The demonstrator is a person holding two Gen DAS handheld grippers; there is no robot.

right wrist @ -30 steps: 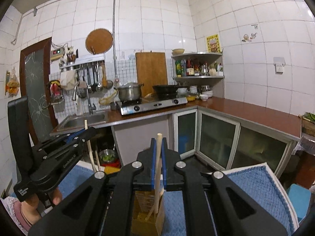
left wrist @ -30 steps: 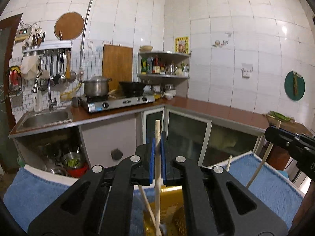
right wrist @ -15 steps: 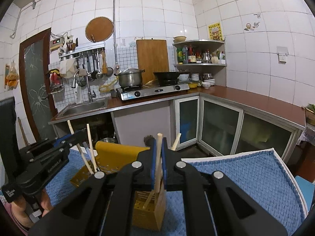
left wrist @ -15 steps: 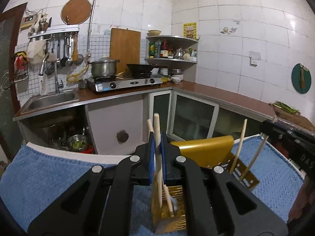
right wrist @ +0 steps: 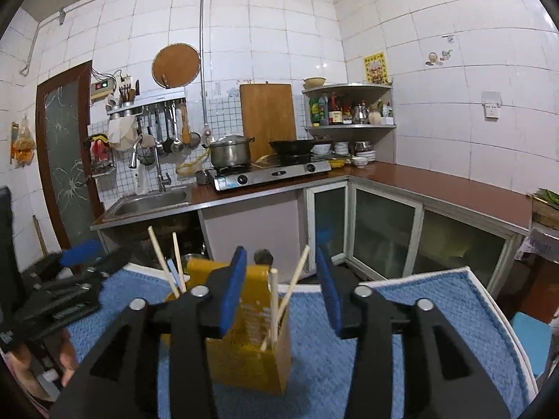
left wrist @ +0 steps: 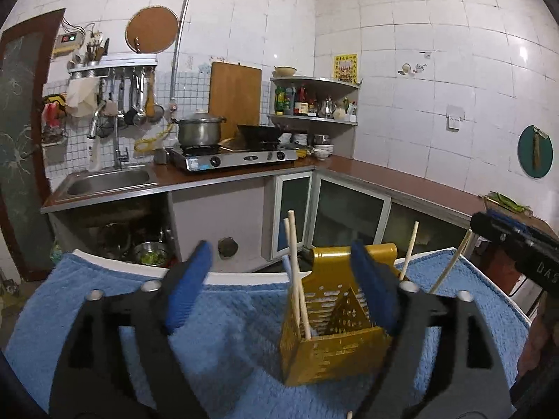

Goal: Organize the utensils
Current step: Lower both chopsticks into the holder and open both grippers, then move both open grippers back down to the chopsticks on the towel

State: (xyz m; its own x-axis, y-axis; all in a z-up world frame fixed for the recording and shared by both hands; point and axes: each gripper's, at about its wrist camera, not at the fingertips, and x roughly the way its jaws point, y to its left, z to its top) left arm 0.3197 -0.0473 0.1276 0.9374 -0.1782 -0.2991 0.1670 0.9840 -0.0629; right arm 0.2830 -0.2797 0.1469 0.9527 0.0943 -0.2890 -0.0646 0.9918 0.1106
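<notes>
Left wrist view. My left gripper [left wrist: 283, 286]: black arms, blue ribbed pads, jaws opening wide with nothing pressed between them. Ahead and toward my right pad stands the yellow utensil holder [left wrist: 332, 331], a perforated plastic box with compartments, upright on a blue terry towel [left wrist: 227, 321]. Two pale wooden chopsticks [left wrist: 296, 279] lean in its near left compartment beside a light blue handle; two more sticks rise at its far right. My right gripper [left wrist: 517, 244] enters from the right edge, near those far sticks. Beyond: steel sink [left wrist: 108, 179], gas stove [left wrist: 241, 159] with lidded steel pot [left wrist: 199, 131] and black wok, wooden cutting board [left wrist: 236, 97] against white tiles.

Right wrist view. My right gripper [right wrist: 283, 289]: jaws opening, pads apart and gripping nothing. Between and below them sits the utensil holder [right wrist: 251, 352], with two chopsticks [right wrist: 279, 310] crossing in its near compartment and the other pair at its far left. My left gripper [right wrist: 70, 279] stands at the left, a hand [right wrist: 66, 356] beneath it. The towel [right wrist: 436, 314] is looped and soft, edged in white.
</notes>
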